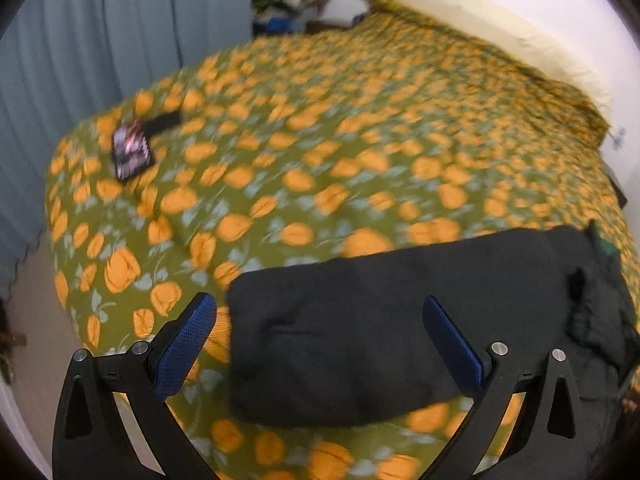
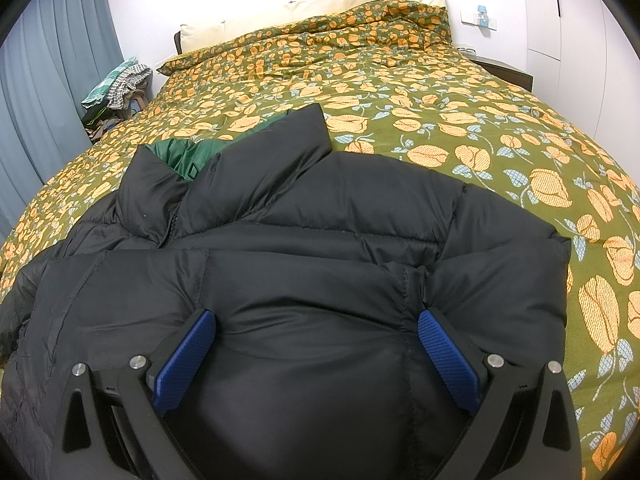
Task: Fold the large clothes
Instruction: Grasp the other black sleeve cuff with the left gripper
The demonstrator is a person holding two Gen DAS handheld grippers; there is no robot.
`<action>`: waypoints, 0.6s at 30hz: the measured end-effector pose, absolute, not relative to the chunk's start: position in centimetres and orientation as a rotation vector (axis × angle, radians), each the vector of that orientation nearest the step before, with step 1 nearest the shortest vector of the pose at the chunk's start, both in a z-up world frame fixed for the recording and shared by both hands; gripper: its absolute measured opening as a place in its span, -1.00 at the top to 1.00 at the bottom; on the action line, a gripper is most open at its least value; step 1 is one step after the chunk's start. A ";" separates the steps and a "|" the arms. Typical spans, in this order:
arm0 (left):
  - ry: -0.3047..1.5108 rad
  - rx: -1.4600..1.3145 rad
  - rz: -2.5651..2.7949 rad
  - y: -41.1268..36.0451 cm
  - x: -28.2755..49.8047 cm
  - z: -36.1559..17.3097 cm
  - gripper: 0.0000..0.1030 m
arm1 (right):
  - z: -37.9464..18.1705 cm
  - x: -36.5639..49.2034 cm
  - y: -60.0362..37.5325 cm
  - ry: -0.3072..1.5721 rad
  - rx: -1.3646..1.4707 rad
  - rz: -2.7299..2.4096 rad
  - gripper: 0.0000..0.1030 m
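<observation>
A black puffer jacket [image 2: 304, 248] with a green lining [image 2: 180, 152] lies on the bed, collar toward the pillows. In the left wrist view a black part of the jacket [image 1: 380, 328] lies flat across the bedspread. My left gripper [image 1: 320, 308] is open and empty just above this part's left end; the view is blurred. My right gripper [image 2: 316, 322] is open, its blue pads either side of the puffy fabric over the jacket's body; whether it touches is unclear.
The bed has a green bedspread with orange flowers [image 2: 440, 92] and cream pillows [image 2: 320, 4] at the head. A small dark packet [image 1: 132, 152] lies near the bed's left corner. Grey curtains [image 2: 48, 92] and a pile of clothes [image 2: 120, 88] stand at the left.
</observation>
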State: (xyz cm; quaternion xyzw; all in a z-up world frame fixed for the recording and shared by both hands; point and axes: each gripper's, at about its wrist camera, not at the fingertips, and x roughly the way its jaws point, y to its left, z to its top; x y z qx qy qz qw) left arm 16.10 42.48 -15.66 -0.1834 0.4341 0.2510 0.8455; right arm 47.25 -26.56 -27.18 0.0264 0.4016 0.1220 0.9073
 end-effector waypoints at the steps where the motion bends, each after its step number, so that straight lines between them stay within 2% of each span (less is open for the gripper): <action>1: 0.938 -0.407 0.521 43.4 16.2 -16.7 -0.99 | -27.2 47.2 -26.6 0.829 0.055 0.252 -1.00; 4: 1.009 -0.490 0.510 45.3 16.6 -19.9 -0.97 | -27.2 47.2 -26.6 0.829 0.054 0.252 -1.00; 5: 1.030 -0.504 0.509 45.6 16.7 -20.8 -0.87 | -27.2 47.2 -26.6 0.829 0.054 0.252 -1.00; 6: 1.046 -0.504 0.514 45.6 16.8 -21.4 -0.49 | -27.2 47.2 -26.6 0.829 0.054 0.252 -1.00; 8: 1.088 -0.499 0.524 45.7 17.0 -22.2 -0.10 | -27.2 47.2 -26.6 0.829 0.054 0.252 -1.00; 9: 1.090 -0.485 0.536 45.4 16.8 -22.1 0.22 | -27.2 47.3 -26.5 0.829 0.054 0.251 -1.00; 11: 1.086 -0.468 0.540 45.3 16.7 -21.6 0.60 | -27.2 47.2 -26.6 0.828 0.054 0.251 -1.00; 14: 1.051 -0.428 0.526 44.0 16.4 -18.9 0.74 | -27.2 47.2 -26.6 0.828 0.054 0.250 -1.00; 18: 0.952 -0.382 0.450 41.1 17.0 -12.6 0.76 | -27.2 47.2 -26.8 0.828 0.054 0.250 -1.00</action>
